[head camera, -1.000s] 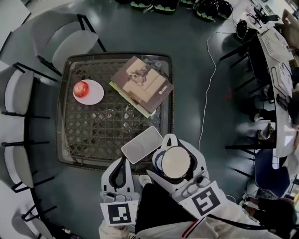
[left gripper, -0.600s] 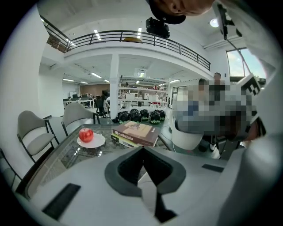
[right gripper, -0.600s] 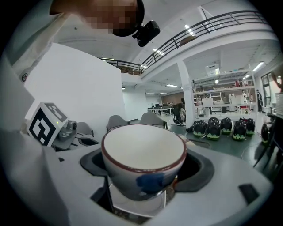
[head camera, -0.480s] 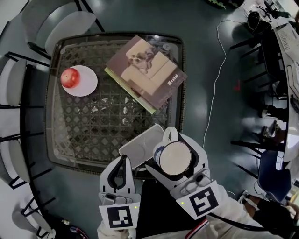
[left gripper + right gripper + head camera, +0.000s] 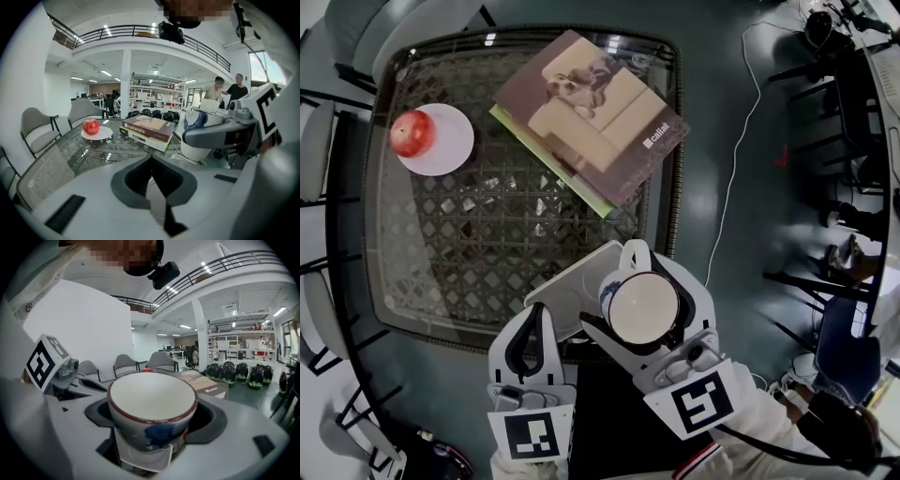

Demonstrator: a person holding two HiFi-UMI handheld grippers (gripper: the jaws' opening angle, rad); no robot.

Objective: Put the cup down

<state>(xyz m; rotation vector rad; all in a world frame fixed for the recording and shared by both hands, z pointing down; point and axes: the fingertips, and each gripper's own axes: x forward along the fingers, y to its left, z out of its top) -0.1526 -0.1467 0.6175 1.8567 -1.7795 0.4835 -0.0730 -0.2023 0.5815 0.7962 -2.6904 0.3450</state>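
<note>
At the far left of the table [image 5: 487,234], an apple [image 5: 411,132] sat on a small white plate [image 5: 455,155], well clear of any trouble. A stack of books [image 5: 591,112] filled the far right part of the glass top.

Nearer the person, the left gripper [image 5: 534,323] hung at the table's near edge, its jaws together with nothing between them. A flat white tray [image 5: 567,291] lay just ahead of it, at an angle by the near right corner.

The right gripper [image 5: 642,281] had its jaws clamped round the lower body of the cup [image 5: 643,309]. The cup was upright and empty, raised above that same corner beside the tray.

The main risk looked to be the landing spot. Lowered where it hung, the cup might come down half on the tray's rim and tip when released. It might equally land too close to the edge and slide off. A hard touch could also knock cup against glass, and opening the jaws before contact would drop it.
</note>
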